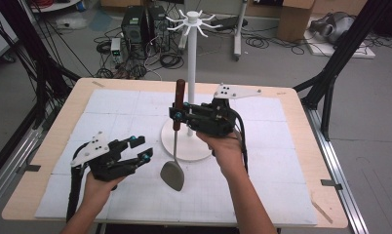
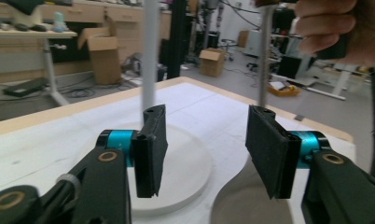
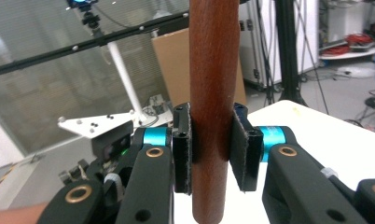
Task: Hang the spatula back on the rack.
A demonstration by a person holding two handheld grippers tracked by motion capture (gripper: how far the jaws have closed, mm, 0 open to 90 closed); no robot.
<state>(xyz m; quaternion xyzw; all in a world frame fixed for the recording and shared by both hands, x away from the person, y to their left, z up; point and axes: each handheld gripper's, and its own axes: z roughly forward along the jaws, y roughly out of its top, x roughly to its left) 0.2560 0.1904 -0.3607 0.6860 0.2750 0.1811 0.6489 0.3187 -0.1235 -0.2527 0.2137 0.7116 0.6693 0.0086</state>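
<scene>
A metal spatula with a brown wooden handle [image 1: 179, 91] stands upright in front of the white stand. Its thin shaft [image 2: 265, 56] runs down to a grey head [image 1: 173, 175] close over the white mat. My right gripper [image 1: 177, 113] is shut on the wooden handle [image 3: 213, 70], with both pads pressed on its sides around my right gripper's centre [image 3: 212, 140]. My left gripper [image 1: 141, 148] is low at the left of the spatula head and open. Between the jaws of my left gripper [image 2: 206, 140] I see bare mat and the stand's base; the grey head [image 2: 241, 200] lies just by the right pad.
A white rack stands mid-table: round base [image 1: 196, 148], tall pole [image 1: 191, 63] and a ring of hooks [image 1: 191, 20] on top. A white mat [image 1: 111, 107] covers the wooden table [image 1: 72, 97]. Computers, cables and boxes sit on the floor beyond.
</scene>
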